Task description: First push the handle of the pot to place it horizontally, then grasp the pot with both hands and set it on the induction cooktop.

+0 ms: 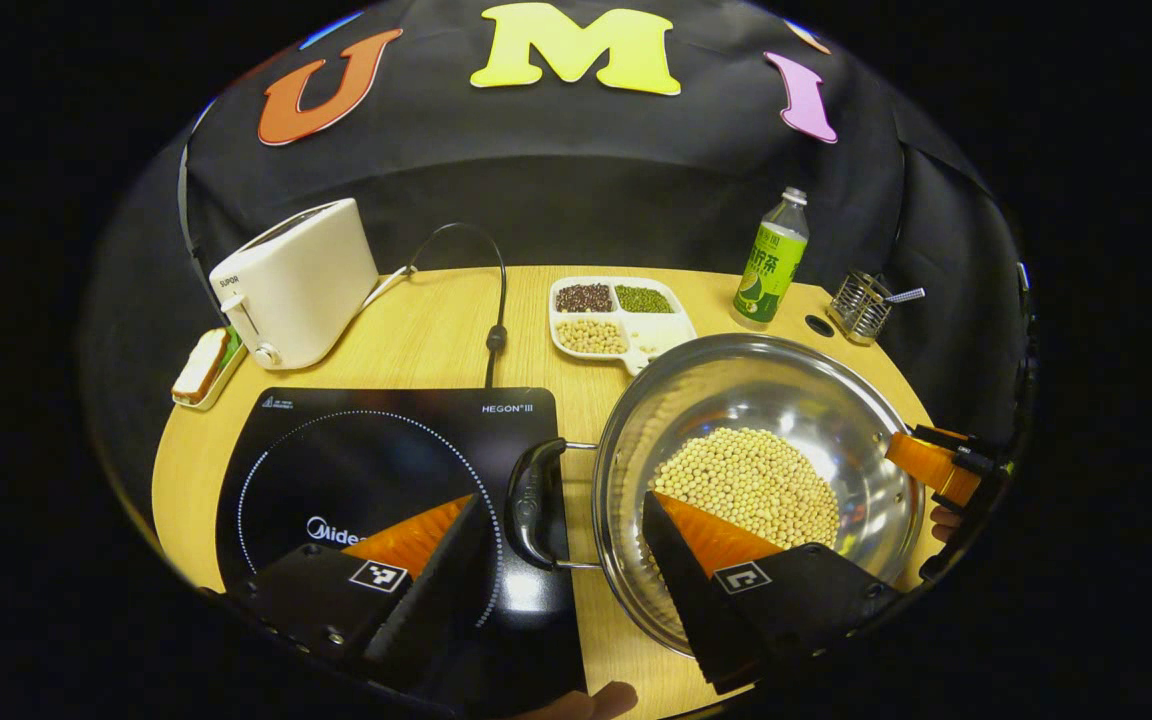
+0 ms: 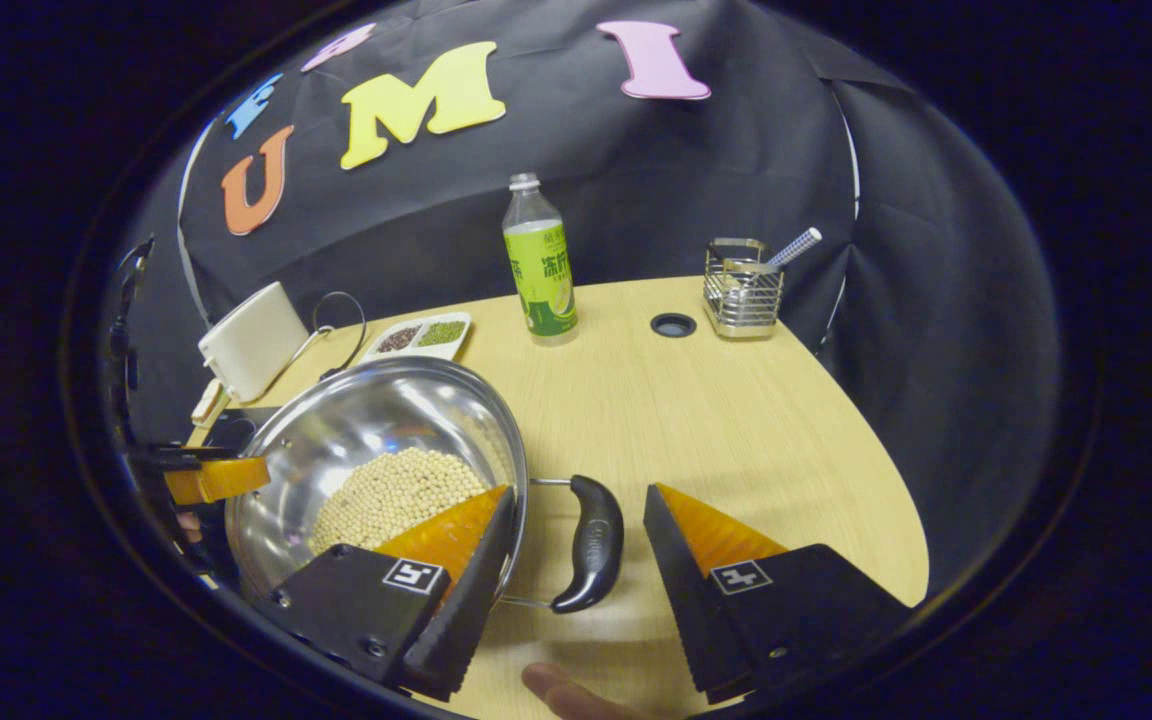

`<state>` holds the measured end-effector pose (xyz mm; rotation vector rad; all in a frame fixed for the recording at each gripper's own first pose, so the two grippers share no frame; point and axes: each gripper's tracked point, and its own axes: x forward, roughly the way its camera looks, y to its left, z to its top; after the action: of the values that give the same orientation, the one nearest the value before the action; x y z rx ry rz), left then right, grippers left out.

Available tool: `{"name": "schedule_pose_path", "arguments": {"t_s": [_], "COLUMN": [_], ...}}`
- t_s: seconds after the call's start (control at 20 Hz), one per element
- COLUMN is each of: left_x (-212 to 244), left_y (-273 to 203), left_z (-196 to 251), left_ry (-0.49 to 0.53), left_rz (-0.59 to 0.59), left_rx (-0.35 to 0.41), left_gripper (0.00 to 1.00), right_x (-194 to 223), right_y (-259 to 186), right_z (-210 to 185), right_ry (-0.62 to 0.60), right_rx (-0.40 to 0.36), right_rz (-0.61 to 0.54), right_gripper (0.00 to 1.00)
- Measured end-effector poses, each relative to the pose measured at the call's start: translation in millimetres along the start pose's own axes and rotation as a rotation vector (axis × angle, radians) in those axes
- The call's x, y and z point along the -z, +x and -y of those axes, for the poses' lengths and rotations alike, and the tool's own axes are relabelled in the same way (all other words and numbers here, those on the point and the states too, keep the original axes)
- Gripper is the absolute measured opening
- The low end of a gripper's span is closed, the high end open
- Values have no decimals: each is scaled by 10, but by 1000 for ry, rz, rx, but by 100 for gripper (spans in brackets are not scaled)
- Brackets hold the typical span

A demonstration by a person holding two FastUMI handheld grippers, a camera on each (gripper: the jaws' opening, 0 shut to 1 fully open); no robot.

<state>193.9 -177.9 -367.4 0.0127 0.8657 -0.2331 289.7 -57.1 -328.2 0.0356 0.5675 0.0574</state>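
Note:
A steel pot (image 1: 816,400) holding soybeans (image 1: 751,480) sits on the wooden table just right of the black induction cooktop (image 1: 376,460). Its black left handle (image 1: 534,500) reaches over the cooktop's edge. My left gripper (image 1: 566,525) is open and straddles that handle, one finger over the cooktop and the other over the pot's rim. In the right gripper view, the pot (image 2: 376,420) is at the left and its other black handle (image 2: 591,540) lies between the spread fingers of my open right gripper (image 2: 576,515). The right gripper (image 1: 936,465) also shows at the pot's far side.
At the back stand a white toaster (image 1: 296,285), a divided tray of beans (image 1: 616,315), a green bottle (image 1: 771,265) and a wire holder (image 1: 861,305). A sandwich (image 1: 204,365) lies at the left edge. A power cord (image 1: 496,330) runs behind the cooktop.

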Motion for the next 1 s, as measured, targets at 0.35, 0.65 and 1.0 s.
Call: {"name": "schedule_pose_path", "arguments": {"t_s": [0.35, 0.65, 1.0], "left_x": [-98, -106, -83], "left_y": [113, 153, 78], "left_z": [-53, -35, -48], "left_ry": [18, 12, 53], "left_rz": [22, 35, 15], "left_rx": [4, 76, 115], "left_gripper": [86, 60, 56], "right_x": [11, 59, 109], "right_y": [98, 142, 121], "right_z": [24, 8, -87], "right_ry": [-8, -20, -33], "right_rx": [-20, -17, -31], "right_rz": [11, -23, -106], "right_gripper": [89, 89, 65]}}
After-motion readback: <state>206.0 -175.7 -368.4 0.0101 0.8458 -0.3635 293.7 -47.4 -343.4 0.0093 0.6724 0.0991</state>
